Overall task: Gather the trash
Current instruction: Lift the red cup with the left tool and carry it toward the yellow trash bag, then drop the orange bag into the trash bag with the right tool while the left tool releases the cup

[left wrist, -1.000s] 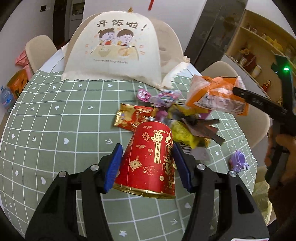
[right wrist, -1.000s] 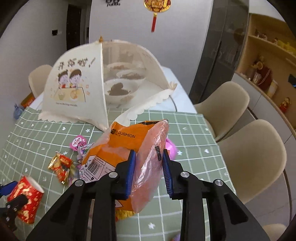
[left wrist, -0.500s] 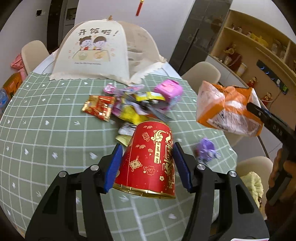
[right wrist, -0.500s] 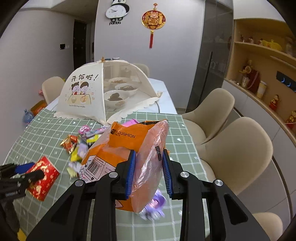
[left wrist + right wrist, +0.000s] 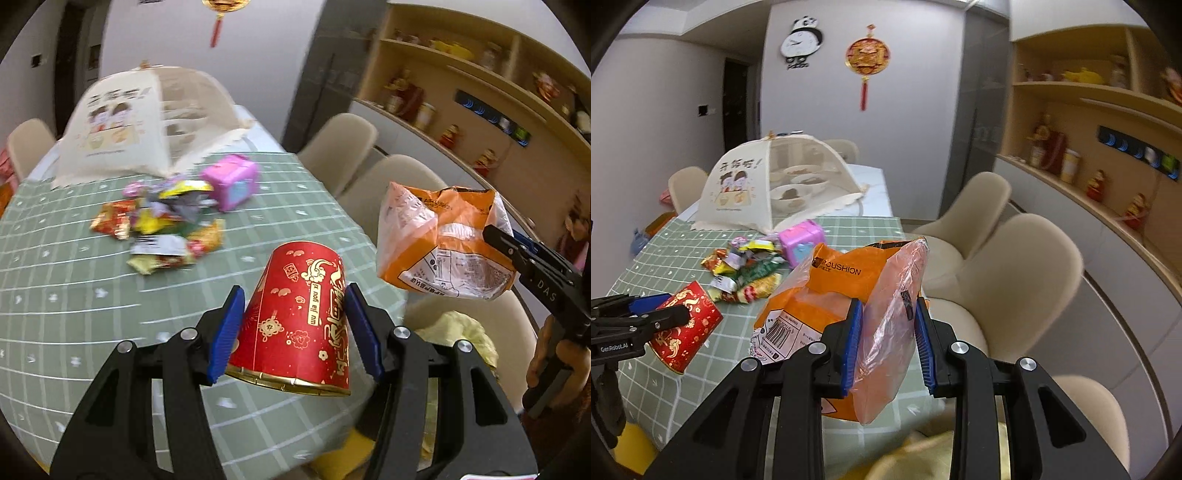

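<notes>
My left gripper (image 5: pixel 295 328) is shut on a red paper cup with gold print (image 5: pixel 299 325), held tilted above the table's near right edge; the cup also shows in the right wrist view (image 5: pixel 687 325). My right gripper (image 5: pixel 888 343) is shut on an orange and clear plastic bag (image 5: pixel 849 295), held in the air past the table's edge; the bag also shows in the left wrist view (image 5: pixel 443 243). A pile of snack wrappers (image 5: pixel 159 229) and a pink box (image 5: pixel 232 181) lie on the green checked tablecloth (image 5: pixel 74 295). A yellow bag (image 5: pixel 458 332) sits low beside the table.
A cream mesh food cover (image 5: pixel 772 184) with bowls under it stands at the table's far end. Beige chairs (image 5: pixel 1015 273) stand along the right side. A shelf with jars and figurines (image 5: pixel 1089 177) lines the right wall.
Both grippers have pulled back and to the right, away from the wrapper pile, carrying the cup and the bag toward the table's edge. The yellow bag has come into view below.
</notes>
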Demonstrator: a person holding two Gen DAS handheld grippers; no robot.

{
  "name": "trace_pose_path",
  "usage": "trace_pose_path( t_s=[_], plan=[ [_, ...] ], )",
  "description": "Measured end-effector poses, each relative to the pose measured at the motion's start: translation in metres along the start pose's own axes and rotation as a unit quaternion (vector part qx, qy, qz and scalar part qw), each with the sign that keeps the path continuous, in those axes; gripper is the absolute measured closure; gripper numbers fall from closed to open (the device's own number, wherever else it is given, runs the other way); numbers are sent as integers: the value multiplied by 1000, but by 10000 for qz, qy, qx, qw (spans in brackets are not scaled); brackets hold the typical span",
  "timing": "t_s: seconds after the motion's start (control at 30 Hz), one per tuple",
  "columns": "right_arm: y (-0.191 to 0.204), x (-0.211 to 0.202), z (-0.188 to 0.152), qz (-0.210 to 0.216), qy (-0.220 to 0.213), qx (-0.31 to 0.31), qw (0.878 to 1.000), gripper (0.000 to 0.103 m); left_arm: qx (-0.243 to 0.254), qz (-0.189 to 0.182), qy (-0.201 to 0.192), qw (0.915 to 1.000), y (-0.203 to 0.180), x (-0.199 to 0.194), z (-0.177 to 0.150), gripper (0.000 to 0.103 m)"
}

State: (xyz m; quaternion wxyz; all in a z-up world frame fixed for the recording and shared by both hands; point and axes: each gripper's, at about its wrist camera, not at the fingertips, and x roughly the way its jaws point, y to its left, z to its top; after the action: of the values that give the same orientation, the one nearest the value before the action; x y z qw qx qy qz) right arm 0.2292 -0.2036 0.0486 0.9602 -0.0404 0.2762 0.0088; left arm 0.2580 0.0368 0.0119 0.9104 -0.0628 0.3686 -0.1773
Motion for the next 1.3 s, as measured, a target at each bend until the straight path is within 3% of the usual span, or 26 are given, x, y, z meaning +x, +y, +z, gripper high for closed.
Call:
trace_pose_path(
  t_s=[0.2,0.4,0.6,0.77,1.07,1.3],
  plan=[
    [-63,-48,-32,-695,-80,338,9970,75,576,-737,203,9954,-83,22,-13,50],
    [-115,-85,-63,-1386,-24,606,9885,75,1110,-1604,573,9791,-165,45,-32,50],
    [-157,-108,-93,-1822,105,856,9795,75,1402,-2100,987,9626,-223,75,-49,50],
    [-176,-113,-107,-1909,164,1006,9763,75,1571,-2208,1277,9541,-247,96,-64,50],
    [-179,-111,-118,-1840,143,1111,9765,75,1529,-2325,1566,9477,-256,107,-78,46],
    [-176,-106,-119,-1658,207,1032,9805,75,1318,-2218,1379,9563,-237,96,-65,40]
  ],
)
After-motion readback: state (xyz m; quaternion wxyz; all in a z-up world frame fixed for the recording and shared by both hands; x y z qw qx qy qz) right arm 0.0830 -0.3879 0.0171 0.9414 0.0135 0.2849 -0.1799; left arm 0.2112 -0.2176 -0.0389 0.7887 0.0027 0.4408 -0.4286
